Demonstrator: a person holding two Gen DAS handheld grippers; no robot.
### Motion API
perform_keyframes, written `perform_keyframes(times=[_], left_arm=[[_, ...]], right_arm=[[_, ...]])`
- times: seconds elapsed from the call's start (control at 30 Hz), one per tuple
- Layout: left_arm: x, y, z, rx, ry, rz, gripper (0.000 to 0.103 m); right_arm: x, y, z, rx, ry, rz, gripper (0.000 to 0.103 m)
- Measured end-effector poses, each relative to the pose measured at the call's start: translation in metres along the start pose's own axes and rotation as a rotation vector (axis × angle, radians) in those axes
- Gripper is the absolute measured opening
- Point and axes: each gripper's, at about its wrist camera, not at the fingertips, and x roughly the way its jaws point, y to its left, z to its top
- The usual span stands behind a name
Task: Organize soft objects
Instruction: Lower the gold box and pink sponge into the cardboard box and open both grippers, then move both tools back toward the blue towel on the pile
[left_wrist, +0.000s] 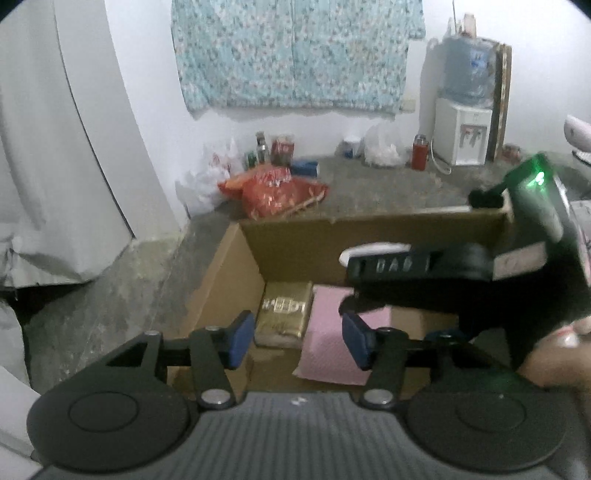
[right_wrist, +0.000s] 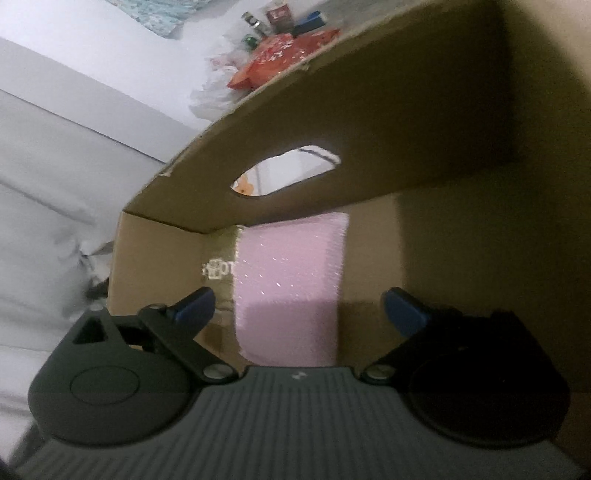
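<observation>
So both grippers are over the cardboard box (left_wrist: 236, 266). The left gripper (left_wrist: 298, 339) has its jaws partly spread, nothing between them. The right gripper (right_wrist: 298, 308) is spread wide, empty too. The pink cloth (left_wrist: 334, 332) lies flat on the box floor, the gold packet (left_wrist: 282, 314) touching it at 9 o'clock.

The cardboard box (left_wrist: 295, 243) stands on the floor (left_wrist: 388, 184). Inside it, a packet (left_wrist: 282, 314) lies in the far left corner, with the foam sheet (left_wrist: 332, 343) just to its right, edges touching or nearly so. Beyond the box's far wall, a snack bag (left_wrist: 273, 190) lies on the floor near the wall. The water dispenser (left_wrist: 461, 107) stands at far right. A cloth (left_wrist: 295, 55) hangs on the wall above.
</observation>
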Motion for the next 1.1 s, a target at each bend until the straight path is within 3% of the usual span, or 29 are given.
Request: perform_keyframes(times=[0.1, 0.23, 0.33, 0.47, 0.53, 0.6, 0.7, 0.93, 1.0, 1.1], left_arm=[[-0.025, -0.01, 0.006, 0.008, -0.036, 0.017, 0.054], [-0.061, -0.024, 0.007, 0.04, -0.083, 0.051, 0.031], [-0.08, -0.033, 0.004, 0.073, -0.081, 0.087, 0.019], [-0.08, -0.03, 0.0, 0.075, -0.052, 0.129, 0.017], [-0.066, -0.025, 0.0, 0.065, -0.025, 0.151, 0.015], [-0.039, -0.02, 0.005, 0.053, 0.017, 0.155, 0.014], [0.011, -0.012, 0.012, 0.013, 0.073, 0.154, 0.013], [0.107, 0.0, 0.007, -0.105, 0.174, 0.05, 0.014], [0.115, -0.001, 0.006, -0.125, 0.135, 0.048, 0.014], [0.12, -0.007, 0.01, -0.083, 0.147, 0.074, 0.017]], right_arm=[[-0.016, 0.001, -0.005, -0.025, -0.004, -0.012, 0.099], [-0.042, 0.009, -0.012, -0.07, 0.003, 0.035, 0.099], [-0.075, 0.021, -0.008, -0.122, -0.048, 0.069, 0.099], [-0.114, 0.038, 0.001, -0.262, -0.166, 0.059, 0.099], [-0.114, 0.044, 0.01, -0.319, -0.177, 0.053, 0.096], [-0.112, 0.04, 0.019, -0.336, -0.142, 0.086, 0.081], [-0.105, 0.033, 0.029, -0.339, -0.09, 0.114, 0.068], [-0.096, 0.026, 0.038, -0.448, -0.105, 0.107, 0.068], [-0.097, 0.024, 0.04, -0.465, -0.11, 0.105, 0.068], [-0.104, 0.023, 0.037, -0.482, -0.137, 0.109, 0.068]])
